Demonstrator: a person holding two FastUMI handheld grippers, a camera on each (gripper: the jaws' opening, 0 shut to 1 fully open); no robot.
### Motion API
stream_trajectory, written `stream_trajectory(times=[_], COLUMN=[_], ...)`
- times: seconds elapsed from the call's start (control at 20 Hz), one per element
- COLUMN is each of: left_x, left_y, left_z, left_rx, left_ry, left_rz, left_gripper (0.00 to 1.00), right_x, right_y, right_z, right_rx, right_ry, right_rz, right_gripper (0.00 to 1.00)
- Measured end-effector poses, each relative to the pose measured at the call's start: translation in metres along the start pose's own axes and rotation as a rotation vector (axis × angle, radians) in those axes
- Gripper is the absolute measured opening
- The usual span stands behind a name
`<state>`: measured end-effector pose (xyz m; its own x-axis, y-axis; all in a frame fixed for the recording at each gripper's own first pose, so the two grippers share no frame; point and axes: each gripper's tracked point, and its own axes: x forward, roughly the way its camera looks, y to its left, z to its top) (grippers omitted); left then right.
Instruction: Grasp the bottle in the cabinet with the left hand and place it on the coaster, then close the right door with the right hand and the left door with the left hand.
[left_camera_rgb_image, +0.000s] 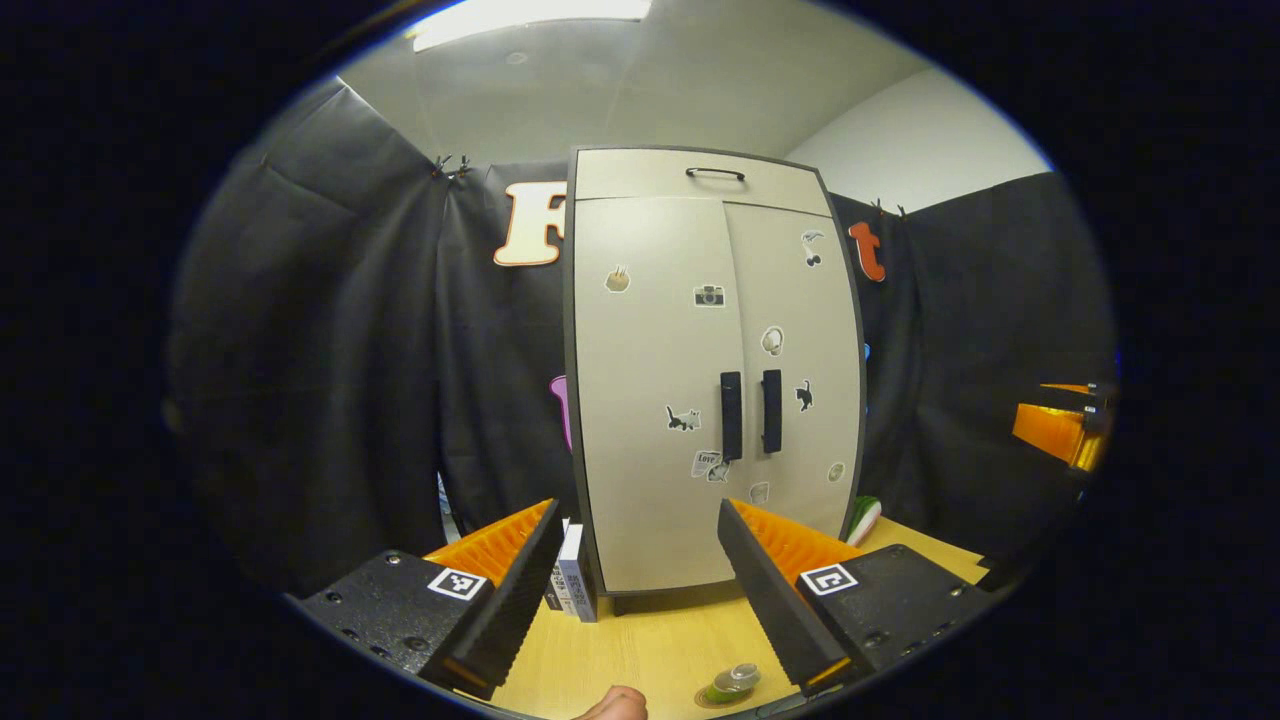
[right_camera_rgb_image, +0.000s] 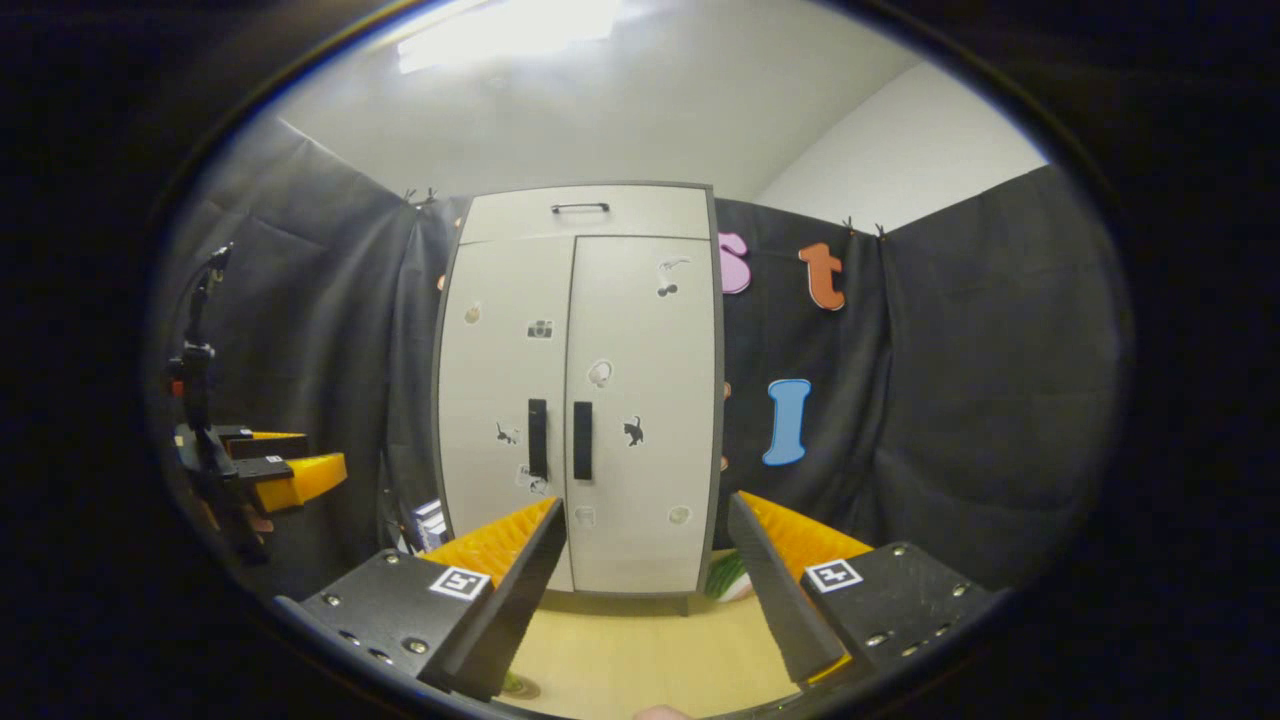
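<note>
bottle (left_camera_rgb_image: 737, 679) lay low in the left gripper view, just below and inside the tip of the right-hand finger, on what looked like the coaster (left_camera_rgb_image: 722, 697) at the near edge of the wooden table (left_camera_rgb_image: 650, 640). it showed a pale cap and a greenish body, too small to read further. judged from its size and clear look, it was likely light thin plastic, smooth and a little slippery, apt to tip if knocked; the safest hold would have been across the body below the cap, with the fingers square to it.

left gripper (left_camera_rgb_image: 640, 590) had its jaws wide apart and empty, pointed at the cabinet (left_camera_rgb_image: 700, 250) straight ahead between them. right gripper (right_camera_rgb_image: 650, 590) likewise had its jaws spread, holding nothing, the cabinet ahead between them and slightly left.

both doors stood closed, the left door (left_camera_rgb_image: 650, 380) and right door (left_camera_rgb_image: 790, 300) meeting at two black vertical handles (left_camera_rgb_image: 750, 412). those handles looked stiff and narrow, a firm place to push or pinch. with the bottle apparently set down and the doors flush, the task seemed done or nearly so.
</note>
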<state>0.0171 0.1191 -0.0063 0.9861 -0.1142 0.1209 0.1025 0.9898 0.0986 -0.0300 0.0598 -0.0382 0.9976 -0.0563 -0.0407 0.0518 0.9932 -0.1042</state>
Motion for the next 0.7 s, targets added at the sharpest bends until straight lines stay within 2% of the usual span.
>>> stream_trajectory(times=[0.25,0.7], left_x=[0.011,0.034], left_y=[-0.002,-0.014], left_z=[-0.001,-0.004], left_rx=[-0.068,-0.067], left_ry=[0.006,0.005], left_rz=[-0.005,-0.049], left_gripper=[0.98,0.98], right_x=[0.009,0.02], right_y=[0.002,-0.005], right_z=[-0.001,0.002], right_rx=[-0.005,-0.012], right_ry=[0.004,0.001], right_rz=[0.006,-0.016], right_gripper=[0.99,0.99])
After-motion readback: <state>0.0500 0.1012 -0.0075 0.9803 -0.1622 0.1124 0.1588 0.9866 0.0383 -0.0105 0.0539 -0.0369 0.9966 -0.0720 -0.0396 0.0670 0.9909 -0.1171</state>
